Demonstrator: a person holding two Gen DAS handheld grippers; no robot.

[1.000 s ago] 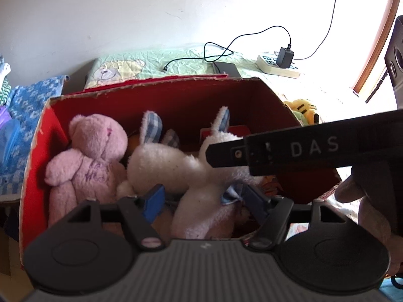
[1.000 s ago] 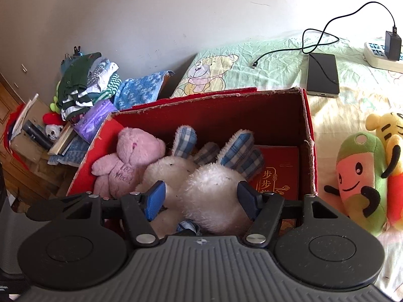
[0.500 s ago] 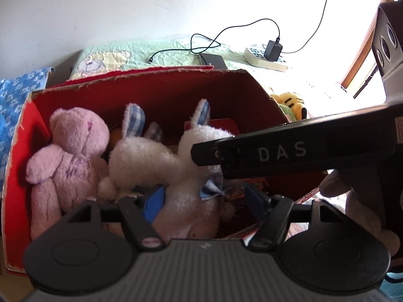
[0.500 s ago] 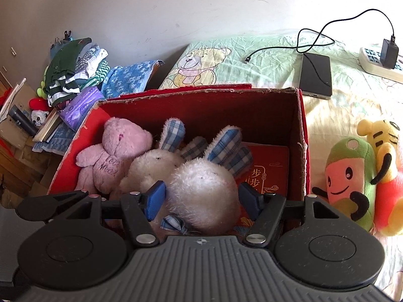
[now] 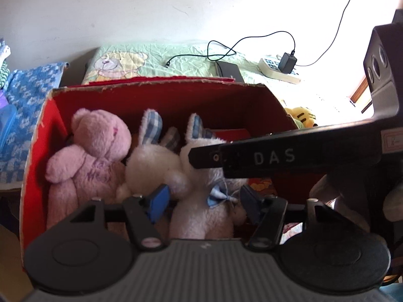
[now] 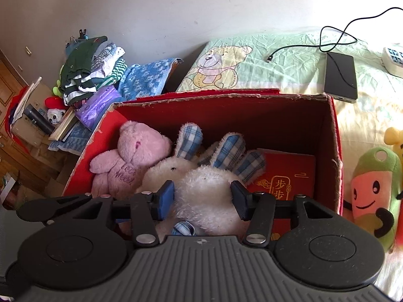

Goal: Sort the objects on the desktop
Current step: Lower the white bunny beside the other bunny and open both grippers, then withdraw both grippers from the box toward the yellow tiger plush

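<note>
Strong daylight is admitted from the 2 o'clock side of the left wrist view, where the bedding [image 5: 327,93] is blown out to white. The red box [image 5: 156,100] interior is left in shadow — detail is dim there. The right wrist view is evenly lit and sharp. Straight lines are bent towards all edges — corners are vignetted black.

1. Box [image 6: 335,136]: red inside, walls torn to brown card at rim.
2. Bear [image 6: 136,151]: pink, purple lettering on chest.
3. Two rabbits [image 6: 209,188]: white, ears lined in blue-white check; light blue bow [image 5: 217,198].
4. Booklet [image 6: 289,171]: red, gold characters.
5. Bedsheet [image 6: 289,68]: pale green, yellow bear print.
</note>
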